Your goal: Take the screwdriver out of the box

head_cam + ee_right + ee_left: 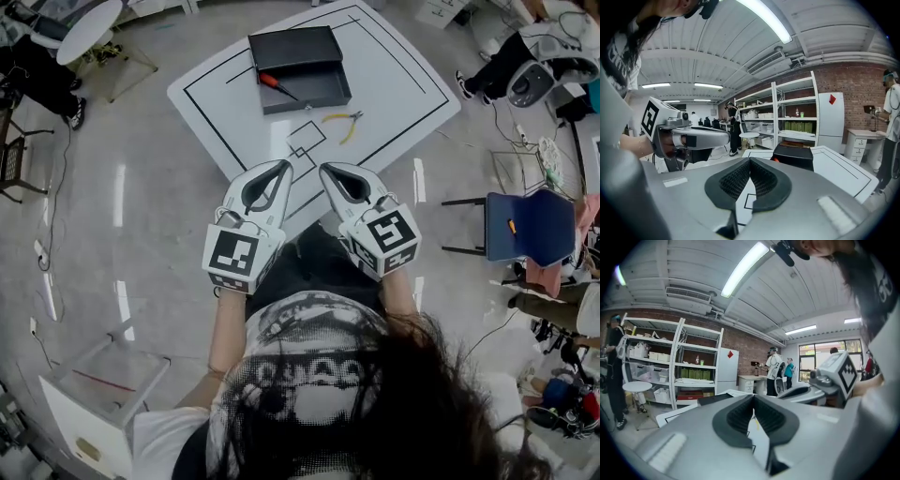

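I see one red-handled screwdriver [278,88] lying inside the one open black box [323,86], at twelve o'clock on the white table with black lines [403,84]. Its long axis runs diagonally, with the handle toward ten o'clock and the metal tip toward four o'clock. One pair of yellow-handled pliers [345,121] lies just beside the box, at its five o'clock. My two grippers hover over the table's near corner: the left gripper [283,166] and the right gripper [324,170], both closed on nothing.
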{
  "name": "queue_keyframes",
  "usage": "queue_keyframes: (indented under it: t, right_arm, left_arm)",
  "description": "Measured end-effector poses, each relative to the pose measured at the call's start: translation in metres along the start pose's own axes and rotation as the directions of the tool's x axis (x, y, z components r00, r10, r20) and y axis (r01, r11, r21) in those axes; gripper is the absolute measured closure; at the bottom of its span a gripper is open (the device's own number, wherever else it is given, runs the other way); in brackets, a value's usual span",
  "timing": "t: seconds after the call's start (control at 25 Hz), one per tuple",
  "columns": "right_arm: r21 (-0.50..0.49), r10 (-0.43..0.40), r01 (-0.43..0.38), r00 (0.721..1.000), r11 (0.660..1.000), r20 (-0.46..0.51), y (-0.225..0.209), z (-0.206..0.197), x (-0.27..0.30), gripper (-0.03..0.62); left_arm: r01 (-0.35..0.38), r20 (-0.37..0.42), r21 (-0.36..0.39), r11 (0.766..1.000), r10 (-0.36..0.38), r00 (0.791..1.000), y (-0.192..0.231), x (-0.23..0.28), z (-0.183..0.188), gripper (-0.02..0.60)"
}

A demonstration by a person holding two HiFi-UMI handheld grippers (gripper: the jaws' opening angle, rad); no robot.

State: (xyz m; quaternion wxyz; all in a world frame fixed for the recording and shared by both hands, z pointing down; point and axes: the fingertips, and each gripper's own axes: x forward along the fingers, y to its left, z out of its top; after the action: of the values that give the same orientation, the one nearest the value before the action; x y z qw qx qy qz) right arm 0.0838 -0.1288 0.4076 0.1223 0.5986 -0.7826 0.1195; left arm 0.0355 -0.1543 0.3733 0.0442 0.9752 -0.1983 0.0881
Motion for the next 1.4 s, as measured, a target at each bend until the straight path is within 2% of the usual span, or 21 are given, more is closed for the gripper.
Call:
queue_keyframes:
  t: [0.32, 0.48, 0.72, 1.04, 1.4]
  right_arm:
    - [-0.015, 0.091, -0.092, 0.996, 0.996, -0.018, -0.029, 0.002, 0.033, 0.595]
    - [-0.028, 0.145, -0.146, 0.989, 0.989, -0.034, -0.047, 0.005, 0.05, 0.594]
    - [-0.059, 0.201, -0.205, 0.977, 0.977, -0.066, -0.075, 0.005, 0.077, 0.585]
    - [-0.158, 0.275, -0.303, 0.945, 0.94, -0.175, -0.115, -0.007, 0.119, 0.535]
    - [-0.232, 0.301, -0.375, 0.905, 0.897, -0.3, -0.146, -0.024, 0.195, 0.487]
  left_arm:
    - [-0.104, -0.01, -0.022, 0.994, 0.104, 0.995, 0.022, 0.021, 0.0, 0.581]
    - [-0.173, -0.014, -0.037, 0.984, 0.172, 0.985, 0.036, 0.033, 0.003, 0.581]
    - [-0.238, -0.028, -0.051, 0.97, 0.237, 0.971, 0.051, 0.055, 0.002, 0.581]
    - [-0.313, -0.038, -0.067, 0.947, 0.311, 0.95, 0.059, 0.078, 0.006, 0.581]
    - [-0.382, -0.039, -0.059, 0.922, 0.38, 0.924, 0.076, 0.086, 0.01, 0.581]
